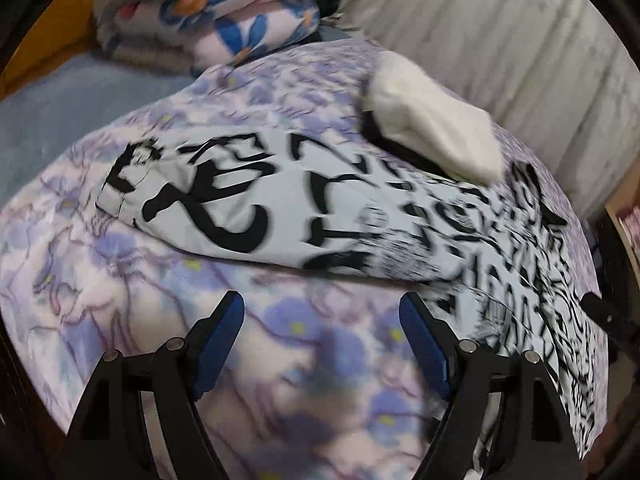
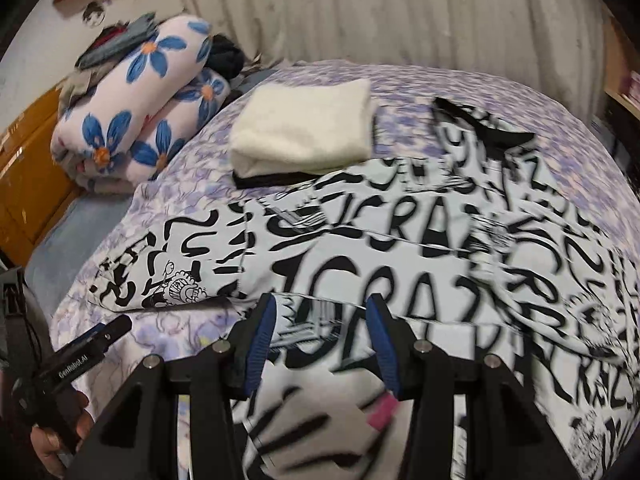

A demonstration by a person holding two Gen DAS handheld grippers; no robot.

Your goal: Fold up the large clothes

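we see a white shirt with black lettering (image 2: 400, 240) spread across a bed with a purple flower sheet (image 1: 120, 300). in the left wrist view the shirt runs from 9 o'clock to 4 o'clock, a sleeve end at the 9 o'clock side. left gripper (image 1: 322, 340) has jaws spread wide, nothing between them, only bare sheet under them; shirt hem just past its right finger. right gripper (image 2: 320, 336) sits over the shirt at 6 o'clock, jaws partly apart with printed cloth showing between; we cannot tell if the pads pinch it, frames blurred. folded cream towel (image 2: 304, 128) lies at 12 o'clock, touching the shirt's far edge. rolled blue-flower blanket (image 2: 136, 112) at 10 o'clock. a hand (image 2: 60, 440) holds the left gripper at 8 o'clock.
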